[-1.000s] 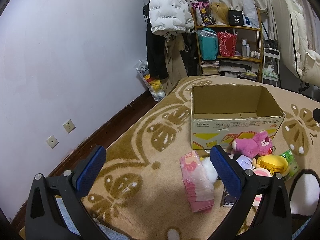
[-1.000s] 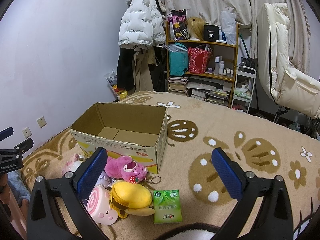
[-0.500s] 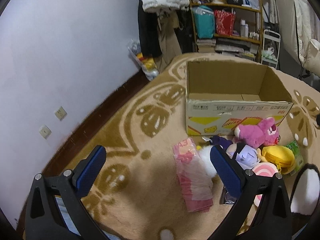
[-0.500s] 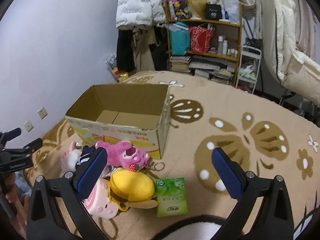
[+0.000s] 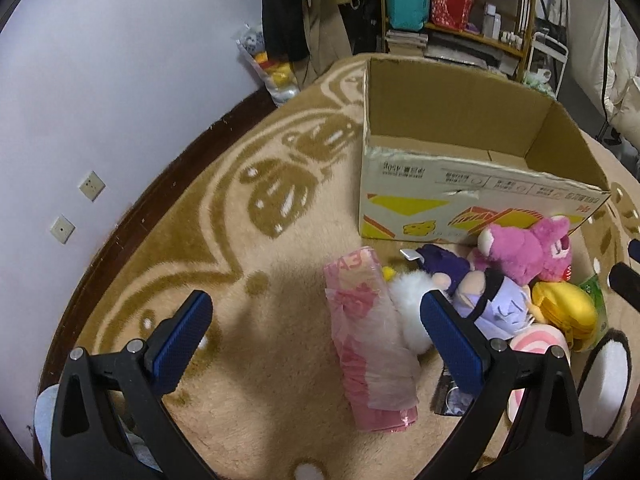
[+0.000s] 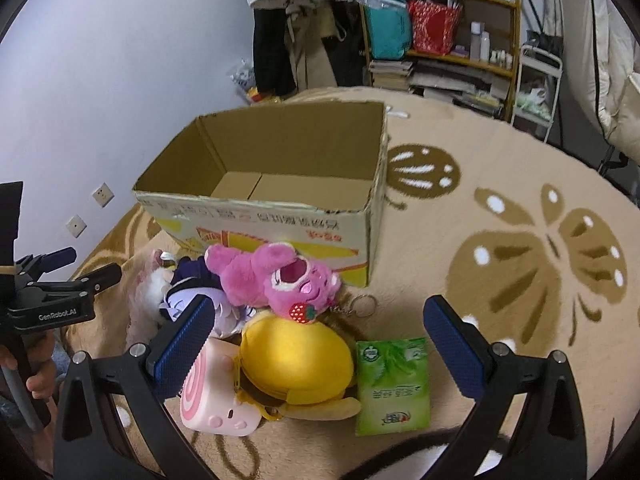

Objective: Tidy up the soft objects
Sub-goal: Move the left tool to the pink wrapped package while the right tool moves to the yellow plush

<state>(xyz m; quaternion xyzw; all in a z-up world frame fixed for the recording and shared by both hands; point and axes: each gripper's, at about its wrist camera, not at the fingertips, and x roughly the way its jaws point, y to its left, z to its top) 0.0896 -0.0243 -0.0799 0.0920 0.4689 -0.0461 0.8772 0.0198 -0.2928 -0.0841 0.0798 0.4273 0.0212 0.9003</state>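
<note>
An open, empty cardboard box [image 5: 472, 176] [image 6: 256, 216] stands on the carpet. In front of it lies a heap of soft things: a pink plush bear [image 6: 276, 276] [image 5: 520, 248], a yellow plush [image 6: 296, 356] [image 5: 564, 308], a pink roll-shaped plush [image 6: 212, 404], a purple doll [image 5: 492, 308], a white fluffy toy [image 5: 408, 300], a pink tissue pack [image 5: 368, 340] and a green tissue pack [image 6: 392, 384]. My left gripper [image 5: 316, 336] is open above the pink pack. My right gripper [image 6: 320, 344] is open above the yellow plush.
A wooden shelf [image 6: 440, 28] with bags and books stands at the back, with coats [image 6: 296, 12] hanging beside it. A white padded chair [image 6: 616, 80] is at the right. The wall [image 5: 100, 80] with sockets runs along the left of the carpet.
Both grippers have moved forward and tilted down toward the heap of toys. The box and toys look closer; nothing has been taken hold of.
</note>
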